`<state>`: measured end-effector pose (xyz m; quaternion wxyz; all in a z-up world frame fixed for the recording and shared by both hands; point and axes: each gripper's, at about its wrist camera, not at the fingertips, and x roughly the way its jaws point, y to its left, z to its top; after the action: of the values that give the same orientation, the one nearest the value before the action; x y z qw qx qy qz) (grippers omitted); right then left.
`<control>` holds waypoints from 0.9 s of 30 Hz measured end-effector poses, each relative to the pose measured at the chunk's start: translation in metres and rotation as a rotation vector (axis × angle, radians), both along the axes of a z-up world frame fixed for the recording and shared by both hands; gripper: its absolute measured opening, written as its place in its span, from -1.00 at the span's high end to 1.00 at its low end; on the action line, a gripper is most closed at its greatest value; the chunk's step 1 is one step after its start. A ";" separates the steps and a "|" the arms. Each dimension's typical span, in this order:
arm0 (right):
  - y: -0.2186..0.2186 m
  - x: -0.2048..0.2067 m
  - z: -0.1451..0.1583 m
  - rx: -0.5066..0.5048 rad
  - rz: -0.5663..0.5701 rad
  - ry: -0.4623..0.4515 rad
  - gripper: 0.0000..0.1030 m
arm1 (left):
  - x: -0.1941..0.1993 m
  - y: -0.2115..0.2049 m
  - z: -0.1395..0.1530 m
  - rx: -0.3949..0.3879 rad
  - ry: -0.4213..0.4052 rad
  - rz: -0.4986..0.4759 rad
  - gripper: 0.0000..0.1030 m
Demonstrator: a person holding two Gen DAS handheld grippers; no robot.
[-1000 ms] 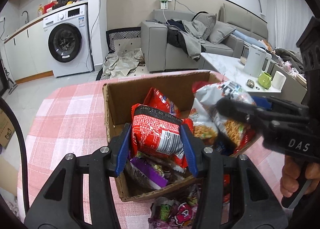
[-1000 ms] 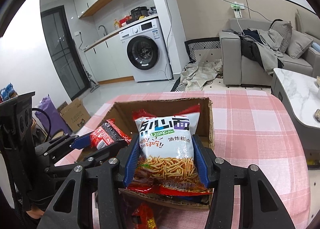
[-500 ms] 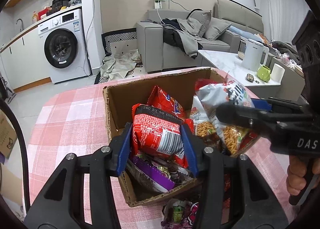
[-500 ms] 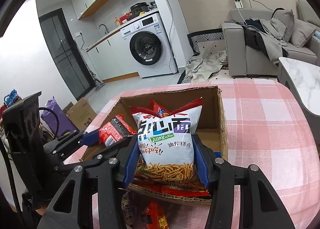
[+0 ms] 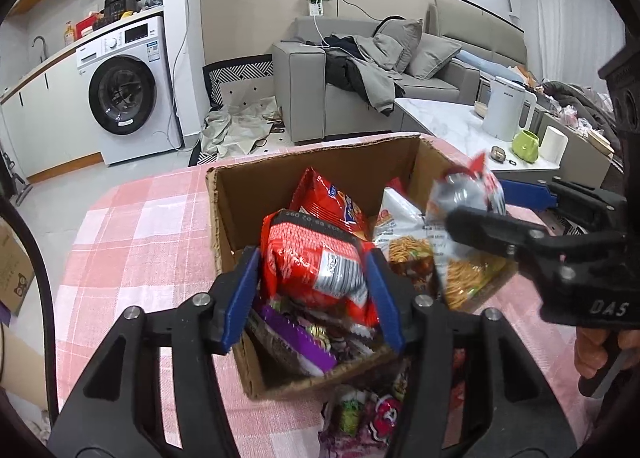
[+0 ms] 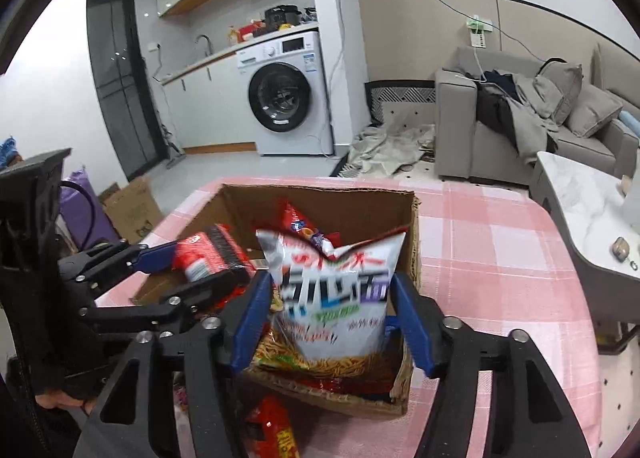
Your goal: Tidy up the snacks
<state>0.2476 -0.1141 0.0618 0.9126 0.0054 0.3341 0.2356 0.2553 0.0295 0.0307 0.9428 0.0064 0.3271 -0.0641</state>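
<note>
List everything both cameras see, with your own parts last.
cardboard box: one, brown, on the table
tablecloth: one, pink check, under the box
red packet: one, over the box
white noodle bag: one, over the box's near end
purple packet: one, inside the box
loose packets: a few, mixed colours, in front of the box
washing machine: one, white, far left
sofa: one, grey, behind
kettle: one, white, on the side table
left gripper: black with blue pads, jaws opening around the red packet
right gripper: same colours, jaws opening around the white noodle bag
</note>
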 end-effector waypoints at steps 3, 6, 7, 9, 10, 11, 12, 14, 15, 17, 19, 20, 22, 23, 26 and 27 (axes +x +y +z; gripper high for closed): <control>-0.009 -0.008 0.006 0.009 -0.019 -0.029 -0.65 | -0.012 -0.002 0.007 -0.025 -0.012 -0.022 -0.58; -0.021 -0.015 0.010 0.034 -0.036 -0.025 -0.87 | -0.025 -0.005 0.011 -0.010 -0.015 -0.006 -0.64; -0.023 -0.017 0.011 0.040 -0.041 -0.018 -0.90 | -0.029 -0.004 0.012 -0.009 -0.016 0.003 -0.69; -0.032 -0.023 0.012 0.061 -0.059 -0.007 -0.99 | -0.038 -0.002 0.014 -0.018 -0.018 0.016 -0.80; -0.036 -0.027 0.012 0.069 -0.068 -0.005 -0.99 | -0.043 0.000 0.015 -0.024 -0.016 0.021 -0.95; -0.039 -0.030 0.012 0.078 -0.073 -0.003 -0.99 | -0.049 0.001 0.016 -0.030 -0.022 0.030 -0.99; -0.043 -0.034 0.011 0.086 -0.077 0.002 -0.99 | -0.054 0.001 0.016 -0.035 -0.027 0.036 -0.99; -0.047 -0.043 0.011 0.097 -0.086 0.007 -0.99 | -0.065 0.004 0.017 -0.045 -0.027 0.042 -0.99; -0.050 -0.047 0.011 0.102 -0.089 0.008 -0.99 | -0.070 0.005 0.017 -0.049 -0.027 0.049 -0.99; -0.053 -0.054 0.010 0.108 -0.092 0.014 -0.99 | -0.080 0.008 0.017 -0.051 -0.028 0.063 -0.99; -0.054 -0.062 0.009 0.119 -0.094 0.023 -0.99 | -0.088 0.011 0.017 -0.053 -0.027 0.079 -0.99; -0.055 -0.065 0.009 0.123 -0.092 0.028 -0.99 | -0.092 0.013 0.017 -0.059 -0.025 0.085 -0.99; -0.055 -0.073 0.007 0.121 -0.089 0.033 -0.99 | -0.099 0.017 0.015 -0.077 -0.022 0.090 -0.99; -0.056 -0.079 0.006 0.118 -0.095 0.024 -0.99 | -0.102 0.019 0.014 -0.089 -0.016 0.092 -0.99; -0.056 -0.091 0.006 0.123 -0.106 0.009 -0.99 | -0.109 0.023 0.009 -0.090 -0.008 0.115 -0.99; -0.056 -0.093 0.004 0.128 -0.103 0.011 -0.99 | -0.110 0.024 0.008 -0.088 -0.007 0.121 -0.99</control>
<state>0.1543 -0.1697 0.0663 0.9194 0.0821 0.3227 0.2092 0.1450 0.0539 0.0384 0.9455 -0.0543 0.3204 -0.0213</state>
